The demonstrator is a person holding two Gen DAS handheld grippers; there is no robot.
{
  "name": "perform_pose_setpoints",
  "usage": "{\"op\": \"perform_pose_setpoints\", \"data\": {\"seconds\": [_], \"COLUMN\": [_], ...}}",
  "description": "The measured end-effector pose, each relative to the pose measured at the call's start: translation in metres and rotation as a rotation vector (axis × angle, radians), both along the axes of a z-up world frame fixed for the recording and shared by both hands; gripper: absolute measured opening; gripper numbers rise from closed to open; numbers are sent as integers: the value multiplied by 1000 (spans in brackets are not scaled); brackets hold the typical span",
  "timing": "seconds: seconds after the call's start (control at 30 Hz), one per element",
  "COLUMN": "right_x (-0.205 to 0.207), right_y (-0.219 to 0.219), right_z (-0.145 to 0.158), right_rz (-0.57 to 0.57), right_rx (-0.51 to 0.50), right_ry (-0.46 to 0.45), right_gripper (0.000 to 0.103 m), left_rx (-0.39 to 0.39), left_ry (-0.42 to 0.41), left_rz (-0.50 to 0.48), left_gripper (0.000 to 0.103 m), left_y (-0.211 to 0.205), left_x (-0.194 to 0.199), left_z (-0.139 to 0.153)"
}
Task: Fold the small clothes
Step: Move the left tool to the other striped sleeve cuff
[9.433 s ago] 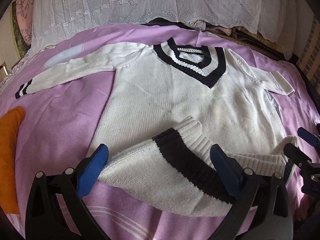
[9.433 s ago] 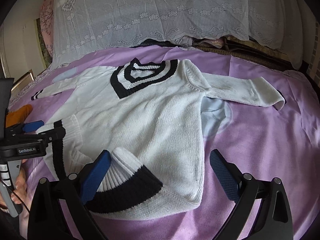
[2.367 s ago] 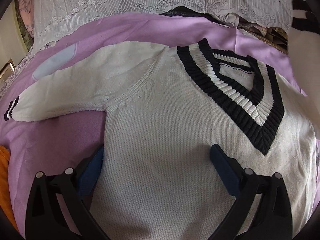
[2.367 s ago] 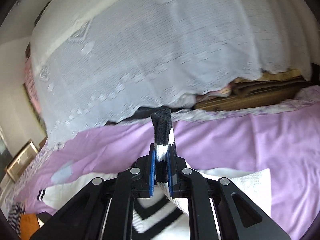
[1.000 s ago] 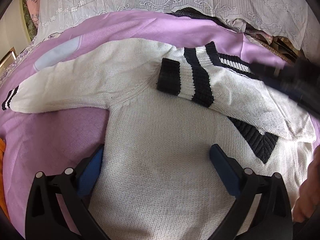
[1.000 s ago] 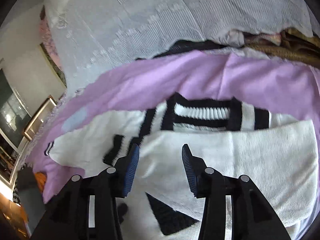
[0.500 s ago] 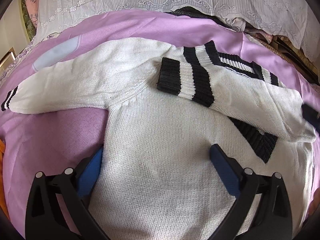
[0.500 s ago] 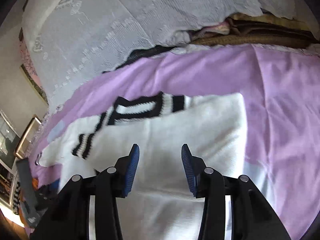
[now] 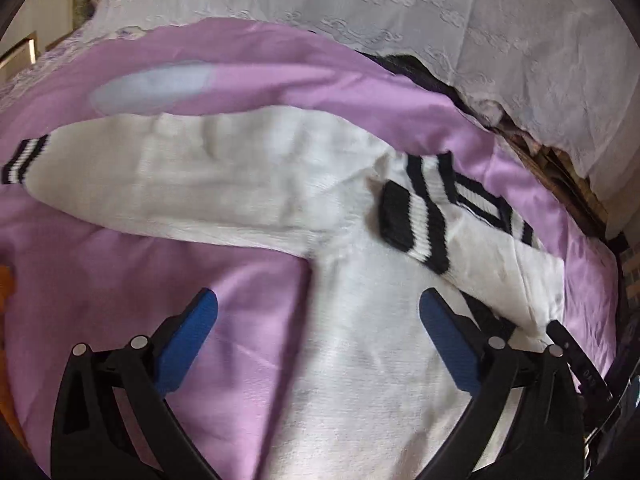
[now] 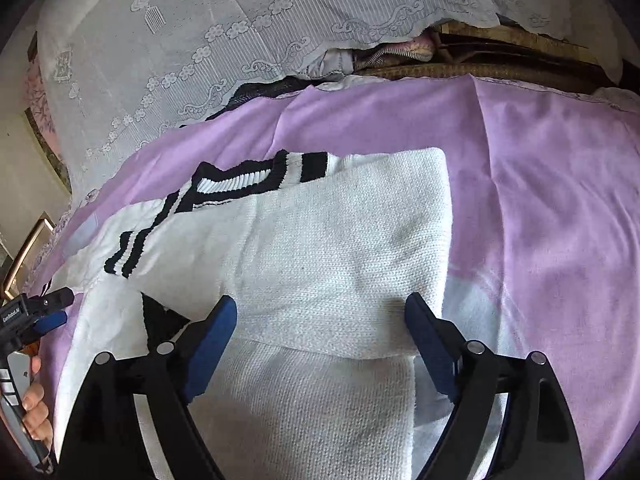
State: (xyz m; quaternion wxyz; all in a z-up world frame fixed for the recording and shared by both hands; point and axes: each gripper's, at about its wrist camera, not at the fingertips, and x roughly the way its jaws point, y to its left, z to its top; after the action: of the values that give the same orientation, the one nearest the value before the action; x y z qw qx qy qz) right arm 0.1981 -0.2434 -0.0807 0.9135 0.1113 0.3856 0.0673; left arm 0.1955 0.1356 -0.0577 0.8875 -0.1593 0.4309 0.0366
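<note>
Both grippers moved: left gripper (image 9: 318,338) has swung left off the sweater body since half a second ago, now straddling its side edge; right gripper (image 10: 320,340) dropped lower over the folded part. Left jaws spread wide, holding nothing, one blue pad (image 9: 188,340) over the purple bedsheet (image 9: 120,280), the other over knit. Right jaws also wide apart and empty, blue pads (image 10: 210,344) either side of the folded sleeve. White knitted sweater with black-striped V-collar (image 10: 320,248) lies flat on the sheet, right sleeve folded across the chest, its striped cuff (image 9: 416,224) resting near the collar. Left sleeve (image 9: 160,184) lies stretched out flat on the sheet (frame is motion-blurred). Beyond the sheet, white lace cover (image 10: 200,40) drapes over a pile at the back.
</note>
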Motion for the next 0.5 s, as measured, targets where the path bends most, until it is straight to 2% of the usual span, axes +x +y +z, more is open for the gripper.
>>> {"op": "perform_pose_setpoints", "data": {"seconds": [0.17,0.27,0.33,0.4,0.47,0.5], "right_x": [-6,-5,-5,-6,-6,-7], "right_y": [-10,-13,-15,-18,-20,-21], "right_z": [0,-1,-2,-3,-3,-3], "right_rz": [-3,2,3,3,3,3], "right_rx": [74,109,133,155,175,181], "right_ry": [-22,-26,-29,-34,-37,-38], "right_gripper": [87,87,87,87,87,87], "left_rx": [22,-30,-146,-320,-507,-563], "left_ry": [-71,-58,-37,-39,-83,-104], "left_rz": [96,179,238,266,276,289], "left_gripper": [99,99,99,98,98,98], "left_y": [40,77,109,143,174,185], "left_x": [-16,-22,-26,-28,-31,-33], "left_z": [21,10,-7,-26,-39,-41]}}
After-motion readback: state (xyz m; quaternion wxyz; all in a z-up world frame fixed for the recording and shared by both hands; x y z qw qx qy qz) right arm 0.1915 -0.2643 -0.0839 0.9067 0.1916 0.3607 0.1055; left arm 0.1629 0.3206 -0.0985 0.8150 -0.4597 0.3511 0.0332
